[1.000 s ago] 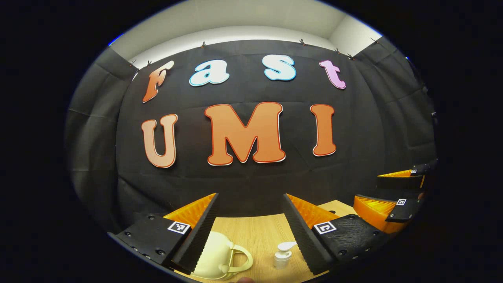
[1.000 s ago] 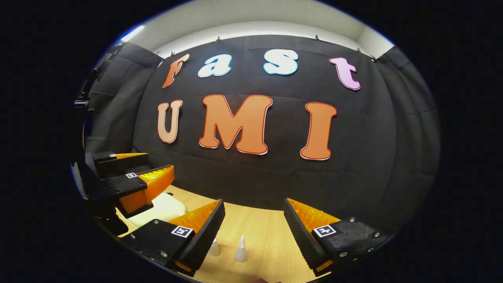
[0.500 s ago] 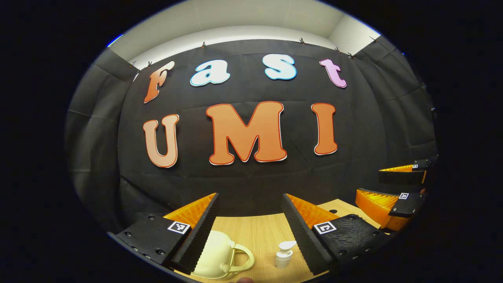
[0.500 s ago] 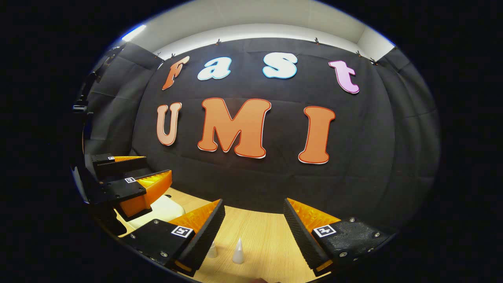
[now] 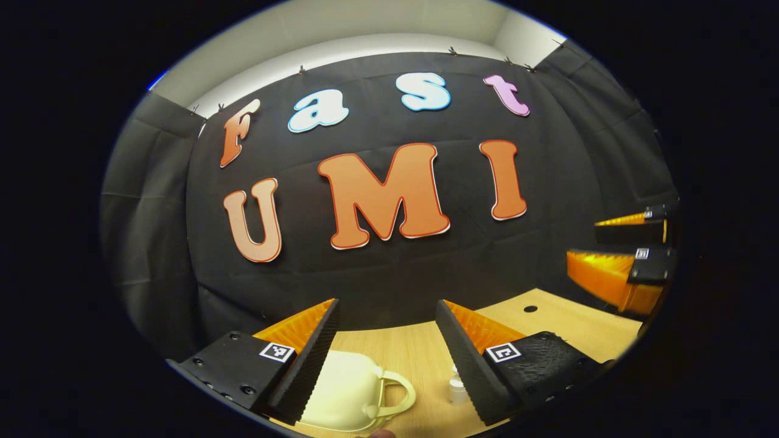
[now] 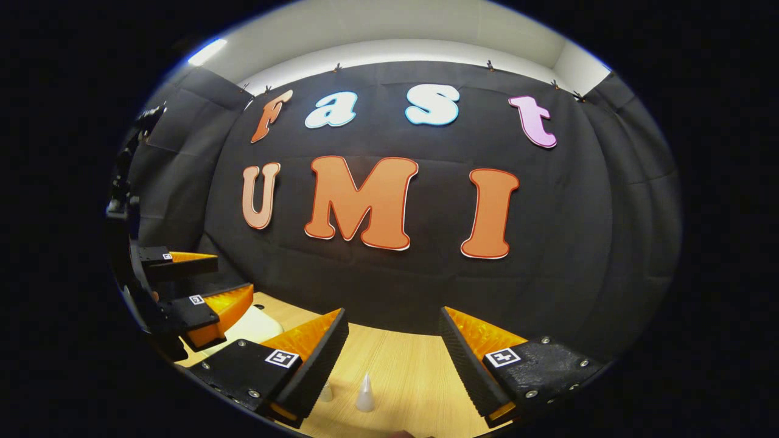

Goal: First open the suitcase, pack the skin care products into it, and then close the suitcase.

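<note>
Left hand-held gripper [image 5: 387,316] has swung left over the suitcase [image 5: 341,389], bottle [image 5: 456,386] now at 5 o'clock. Both it and the right hand-held gripper [image 6: 393,325] hang open, empty; case looks unopened, task barely started.

A cream suitcase [image 5: 341,389] with a looped handle lies closed on the bench [image 5: 414,359]; a small white bottle [image 5: 456,389] stands just beside it, and a cone-capped bottle [image 6: 365,392] stands upright.
</note>
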Available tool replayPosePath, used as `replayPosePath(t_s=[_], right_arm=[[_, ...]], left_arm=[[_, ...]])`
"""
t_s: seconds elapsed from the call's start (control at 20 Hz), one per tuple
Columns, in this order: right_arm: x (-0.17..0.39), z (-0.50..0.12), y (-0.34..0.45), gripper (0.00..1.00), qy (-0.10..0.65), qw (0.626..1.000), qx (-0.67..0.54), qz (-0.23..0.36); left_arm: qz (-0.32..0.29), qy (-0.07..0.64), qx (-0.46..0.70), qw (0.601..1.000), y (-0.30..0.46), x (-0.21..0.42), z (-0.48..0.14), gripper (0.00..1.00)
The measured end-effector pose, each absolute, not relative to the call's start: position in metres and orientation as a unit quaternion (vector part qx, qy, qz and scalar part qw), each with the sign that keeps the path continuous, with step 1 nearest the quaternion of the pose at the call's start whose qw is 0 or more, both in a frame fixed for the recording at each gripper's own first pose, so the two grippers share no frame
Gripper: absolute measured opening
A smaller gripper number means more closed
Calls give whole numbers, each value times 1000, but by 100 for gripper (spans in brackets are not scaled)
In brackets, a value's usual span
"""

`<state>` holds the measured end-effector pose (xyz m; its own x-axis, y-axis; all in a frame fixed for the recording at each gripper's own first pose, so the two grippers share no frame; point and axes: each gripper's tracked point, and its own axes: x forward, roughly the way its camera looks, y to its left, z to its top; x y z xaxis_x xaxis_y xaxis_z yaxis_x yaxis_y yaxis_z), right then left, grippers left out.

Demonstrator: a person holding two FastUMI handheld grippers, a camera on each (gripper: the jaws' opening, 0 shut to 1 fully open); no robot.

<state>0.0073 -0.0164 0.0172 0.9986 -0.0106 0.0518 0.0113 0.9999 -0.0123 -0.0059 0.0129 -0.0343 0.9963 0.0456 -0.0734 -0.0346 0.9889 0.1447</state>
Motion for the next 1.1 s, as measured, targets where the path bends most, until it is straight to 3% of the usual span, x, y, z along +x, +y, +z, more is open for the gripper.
replayPosePath(t_s=[0.6, 1.1], right_arm=[[3, -3, -44, 95, -11, 1000, -16, -4], [-1, -13, -50, 95, 9, 996, -24, -85]], left_arm=[[-11, 147, 233, 961, 15, -22, -144, 99], [-98, 211, 353, 906, 16, -12, -253, 98]])
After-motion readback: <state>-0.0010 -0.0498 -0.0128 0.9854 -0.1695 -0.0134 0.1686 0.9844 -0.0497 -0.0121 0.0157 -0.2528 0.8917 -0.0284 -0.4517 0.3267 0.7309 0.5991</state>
